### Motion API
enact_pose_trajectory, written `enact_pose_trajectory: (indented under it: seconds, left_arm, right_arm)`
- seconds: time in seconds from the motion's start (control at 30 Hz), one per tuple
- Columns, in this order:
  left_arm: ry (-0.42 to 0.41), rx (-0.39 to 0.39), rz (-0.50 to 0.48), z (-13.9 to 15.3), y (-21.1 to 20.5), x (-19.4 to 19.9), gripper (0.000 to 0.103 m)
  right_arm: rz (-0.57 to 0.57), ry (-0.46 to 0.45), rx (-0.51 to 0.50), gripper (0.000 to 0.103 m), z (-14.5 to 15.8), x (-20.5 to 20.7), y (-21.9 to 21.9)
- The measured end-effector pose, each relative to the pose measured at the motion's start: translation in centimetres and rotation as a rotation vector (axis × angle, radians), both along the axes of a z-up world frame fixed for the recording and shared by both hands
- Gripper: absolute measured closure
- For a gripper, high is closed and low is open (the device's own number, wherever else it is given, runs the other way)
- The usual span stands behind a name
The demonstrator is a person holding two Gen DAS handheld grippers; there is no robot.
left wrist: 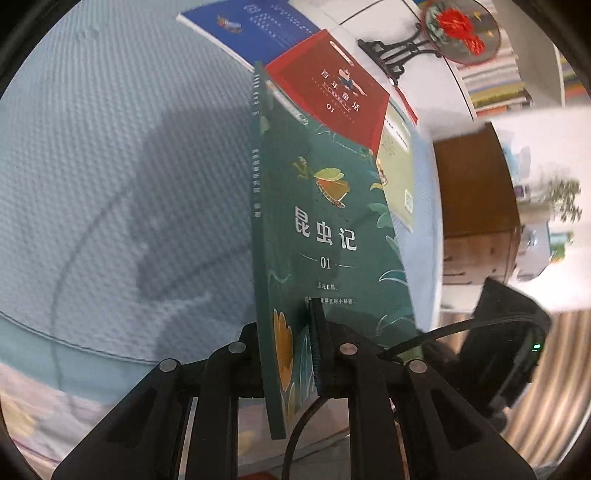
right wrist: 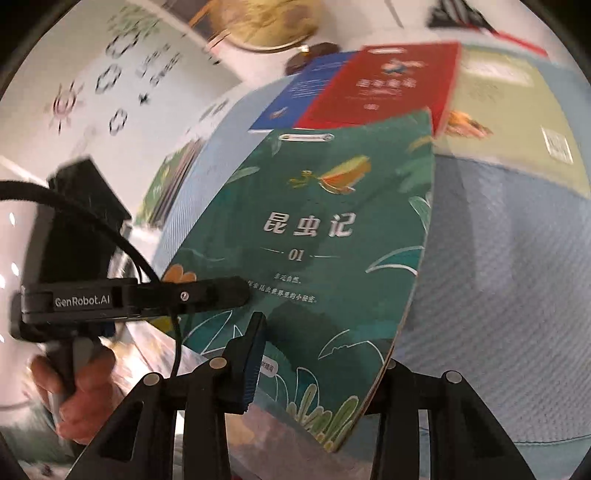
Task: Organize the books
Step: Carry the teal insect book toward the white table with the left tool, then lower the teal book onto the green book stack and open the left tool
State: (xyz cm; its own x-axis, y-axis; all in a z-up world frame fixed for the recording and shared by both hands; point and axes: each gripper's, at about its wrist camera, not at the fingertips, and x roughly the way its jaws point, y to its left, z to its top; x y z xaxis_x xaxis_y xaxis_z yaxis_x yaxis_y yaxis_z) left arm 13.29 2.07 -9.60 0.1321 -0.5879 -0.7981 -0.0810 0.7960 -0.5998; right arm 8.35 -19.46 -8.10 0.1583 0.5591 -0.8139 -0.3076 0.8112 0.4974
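- Left gripper (left wrist: 291, 354): nearest the left wrist camera; jaws nearly closed, clamped on the lower edge of the green book, one pad on the cover, the other behind it.
- Green book (left wrist: 325, 229): held on edge, lifted off the blue cloth (left wrist: 110, 166), spine to the left in the left wrist view, cover facing right.
- Right gripper (right wrist: 317, 365): jaws partly apart and straddling the book's bottom corner; left finger (right wrist: 251, 362) stood clear in front of the cover, the other was hidden behind the page edge. Contact could not be told, so no grip was credited to it.
- Hand (right wrist: 77, 391): wrapped on the left gripper's handle, low left in the right wrist view.
- Red book (left wrist: 332, 92): flat on the cloth beyond the green one, overlapping a pale yellow book (left wrist: 399, 173).
- Blue book (left wrist: 251, 22): farthest of the row, near the cloth's edge.
- Fan ornament (left wrist: 458, 29): on a black stand behind the books.
- Risk, judged: the book hung from one narrow pinch at its edge; a quick swing could let it pivot or slip out.
- Risk, judged: if the right jaws closed on loose pages alone, the cover could splay or the pages crease.
- Risk, judged: lowering it carelessly could shove the red book out of the row.
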Motion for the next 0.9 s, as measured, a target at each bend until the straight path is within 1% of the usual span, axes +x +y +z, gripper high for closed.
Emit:
enact_pose_trajectory:
  seconds: [0.07, 0.13, 0.23, 0.3, 0.37, 0.47, 0.53, 0.63, 0.7, 0.8, 0.9]
  left_arm:
    - [-0.039, 0.029, -0.018, 0.6, 0.8, -0.3, 0.091]
    - [-0.070, 0.043, -0.024, 0.9, 2.2, -0.5, 0.091]
    - [-0.113, 0.038, -0.023, 1.7, 5.2, -0.5, 0.091]
    - [-0.120, 0.016, -0.012, 2.0, 7.8, -0.2, 0.091]
    - [-0.132, 0.000, 0.001, 2.5, 11.0, 0.0, 0.091]
    - [-0.170, 0.008, 0.011, 3.9, 15.7, 0.6, 0.091]
    - [-0.200, 0.005, 0.025, 4.9, 19.3, 1.2, 0.089]
    - [-0.253, 0.012, 0.039, 6.4, 24.2, 2.3, 0.088]
    - [-0.281, 0.015, 0.048, 7.4, 27.2, 3.4, 0.088]
    - [-0.321, 0.037, 0.044, 8.7, 30.8, 4.3, 0.088]
    - [-0.321, 0.053, 0.065, 8.6, 34.9, 5.4, 0.088]
  right_arm:
    - [0.015, -0.017, -0.016, 0.064, 0.3, -0.2, 0.7]
    - [0.047, -0.065, -0.056, 0.064, 1.0, 0.0, 3.0]
    - [0.098, -0.141, -0.112, 0.064, 2.2, -0.5, 6.3]
    - [0.110, -0.161, -0.123, 0.064, 2.7, -0.2, 8.6]
    - [0.099, -0.149, -0.100, 0.064, 3.3, 0.3, 10.9]
    - [0.085, -0.155, -0.045, 0.064, 4.6, 1.4, 14.9]
    - [0.084, -0.189, -0.027, 0.064, 5.8, 2.0, 18.7]
    - [0.090, -0.226, -0.001, 0.063, 7.1, 3.0, 23.2]
    - [0.100, -0.267, 0.006, 0.063, 8.1, 4.0, 27.1]
    - [0.099, -0.323, 0.017, 0.062, 9.2, 4.4, 31.2]
    - [0.103, -0.317, 0.040, 0.062, 9.2, 5.7, 35.1]
